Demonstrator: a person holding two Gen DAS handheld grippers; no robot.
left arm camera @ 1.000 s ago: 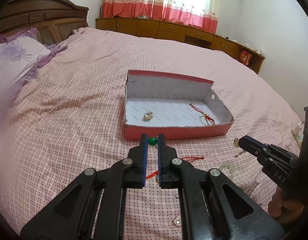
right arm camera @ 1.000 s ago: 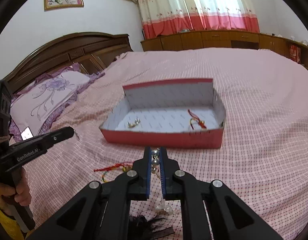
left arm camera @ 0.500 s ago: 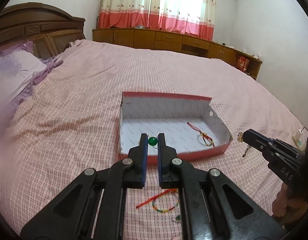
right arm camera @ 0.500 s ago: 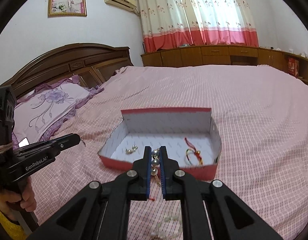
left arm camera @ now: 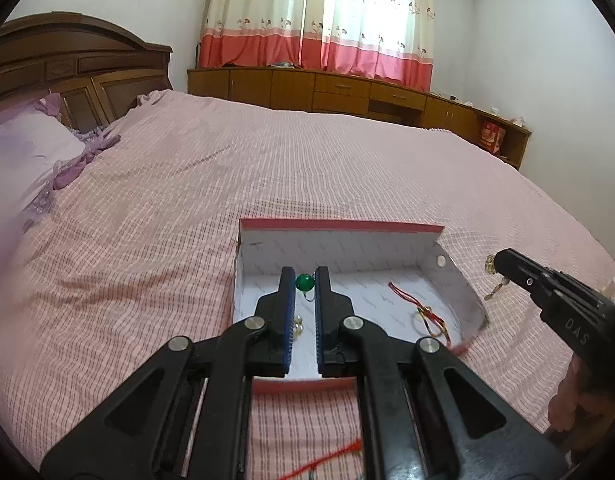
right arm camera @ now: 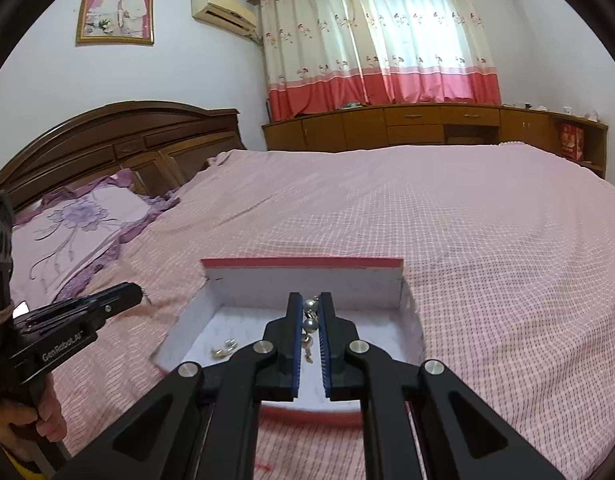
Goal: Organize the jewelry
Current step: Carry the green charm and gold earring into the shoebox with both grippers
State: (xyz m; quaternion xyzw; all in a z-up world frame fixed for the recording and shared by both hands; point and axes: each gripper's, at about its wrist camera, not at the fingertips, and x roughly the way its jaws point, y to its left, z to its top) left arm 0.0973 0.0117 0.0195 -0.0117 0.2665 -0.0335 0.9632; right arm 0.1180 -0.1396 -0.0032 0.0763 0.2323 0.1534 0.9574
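Note:
A red box (left arm camera: 339, 225) with a white inside lies on the pink bed; it also shows in the right wrist view (right arm camera: 303, 264). My left gripper (left arm camera: 305, 280) is shut on a green bead earring (left arm camera: 304, 282) and holds it over the box's left part. My right gripper (right arm camera: 310, 305) is shut on a pearl earring (right arm camera: 309, 324) and holds it over the box. Inside lie a red cord bracelet (left arm camera: 421, 311) at the right and a pair of small silver earrings (right arm camera: 224, 349) at the left. The right gripper appears in the left wrist view (left arm camera: 492, 264) beside the box's right wall.
A red string (left arm camera: 331, 458) lies on the bedspread in front of the box. Purple pillows (right arm camera: 75, 220) and a wooden headboard (right arm camera: 119, 136) stand at the left. A wooden cabinet (right arm camera: 427, 124) runs along the far wall under the curtains.
Both grippers rose and moved forward with their earrings, from in front of the box's near wall to over its inside. The loose string has slid toward the bottom of the left view.

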